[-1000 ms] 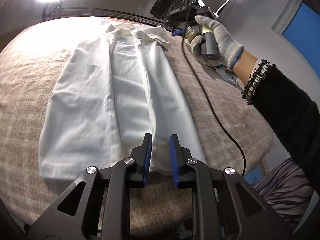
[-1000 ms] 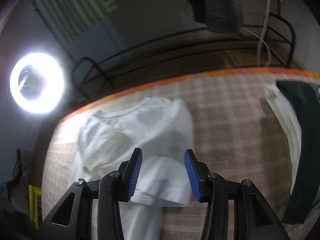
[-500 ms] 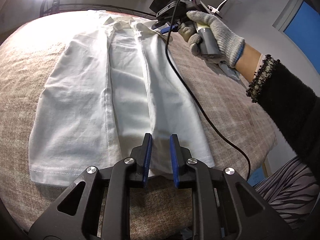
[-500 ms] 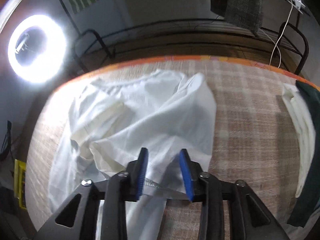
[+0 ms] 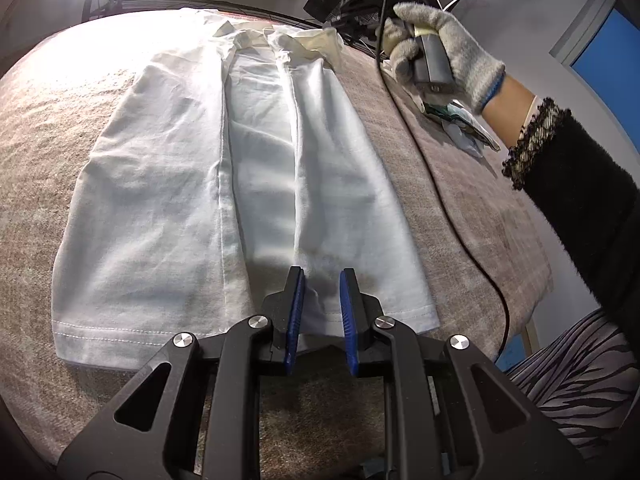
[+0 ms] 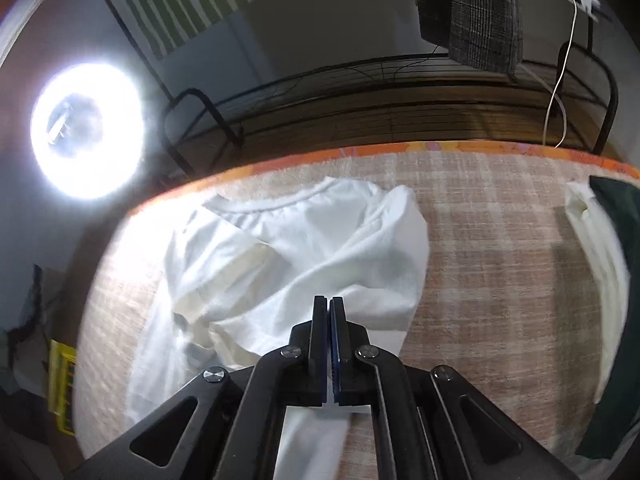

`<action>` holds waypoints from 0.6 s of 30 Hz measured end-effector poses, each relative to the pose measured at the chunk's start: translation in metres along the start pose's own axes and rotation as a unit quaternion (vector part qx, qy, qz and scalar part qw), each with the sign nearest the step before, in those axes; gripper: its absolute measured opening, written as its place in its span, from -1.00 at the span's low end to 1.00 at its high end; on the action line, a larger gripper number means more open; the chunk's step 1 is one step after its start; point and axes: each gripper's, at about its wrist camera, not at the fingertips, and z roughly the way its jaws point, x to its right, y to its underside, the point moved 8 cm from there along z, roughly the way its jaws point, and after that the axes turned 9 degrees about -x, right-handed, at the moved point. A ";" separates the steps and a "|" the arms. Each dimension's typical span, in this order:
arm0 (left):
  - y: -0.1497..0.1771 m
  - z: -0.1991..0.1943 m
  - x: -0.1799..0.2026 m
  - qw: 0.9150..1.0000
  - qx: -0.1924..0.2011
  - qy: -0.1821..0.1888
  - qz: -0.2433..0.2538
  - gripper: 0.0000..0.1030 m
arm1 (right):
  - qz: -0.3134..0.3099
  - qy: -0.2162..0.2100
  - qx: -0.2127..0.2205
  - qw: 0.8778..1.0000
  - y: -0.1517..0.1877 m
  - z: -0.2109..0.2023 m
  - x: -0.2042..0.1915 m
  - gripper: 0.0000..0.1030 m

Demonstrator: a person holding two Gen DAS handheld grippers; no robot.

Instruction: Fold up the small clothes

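Observation:
A small white shirt (image 5: pixel 248 184) lies lengthwise on the beige checked cloth, both sides folded in toward the middle, hem nearest me. My left gripper (image 5: pixel 320 276) is partly open, its blue pads straddling a ridge of fabric just above the hem. In the right wrist view the shirt's collar end (image 6: pixel 304 248) is bunched up, and my right gripper (image 6: pixel 329 304) is shut on a fold of it near the shoulder. In the left wrist view a gloved hand (image 5: pixel 440 48) holds the right gripper at the far collar.
A black cable (image 5: pixel 440 176) runs across the cloth right of the shirt. A dark green garment and a white one (image 6: pixel 600 264) lie at the right edge. A ring light (image 6: pixel 86 128) glares at the left. A black metal rack (image 6: pixel 360 92) stands behind the table.
My right gripper came down on the collar end and closed from wide open to shut on the fabric. My left gripper moved forward over the hem, its jaws staying partly open.

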 end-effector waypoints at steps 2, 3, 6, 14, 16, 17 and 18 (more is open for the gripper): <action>0.001 0.001 -0.001 1.000 -0.001 0.003 -0.003 -0.69 | 0.003 -0.015 0.005 1.000 -0.009 -0.003 -0.006 -1.00; 0.001 0.001 -0.001 1.000 -0.001 0.004 -0.005 -0.69 | 0.003 -0.026 0.011 1.000 -0.015 -0.006 -0.013 -1.00; 0.000 0.002 -0.001 1.000 -0.002 0.008 -0.006 -0.69 | -0.001 -0.055 0.022 0.998 -0.035 -0.011 -0.038 -1.00; -0.002 0.001 -0.009 1.000 -0.002 0.026 -0.014 -0.69 | -0.046 -0.042 -0.011 0.998 -0.079 0.039 -0.110 -1.00; -0.003 0.000 -0.011 0.999 -0.002 0.030 -0.016 -0.69 | -0.059 -0.031 -0.027 0.997 -0.076 0.061 -0.117 -1.00; -0.003 0.000 -0.013 0.999 -0.003 0.031 -0.016 -0.69 | -0.066 -0.031 -0.030 0.997 -0.075 0.074 -0.120 -1.00; -0.003 0.000 -0.014 0.999 -0.003 0.032 -0.017 -0.69 | -0.065 -0.027 -0.038 0.997 -0.073 0.085 -0.119 -1.00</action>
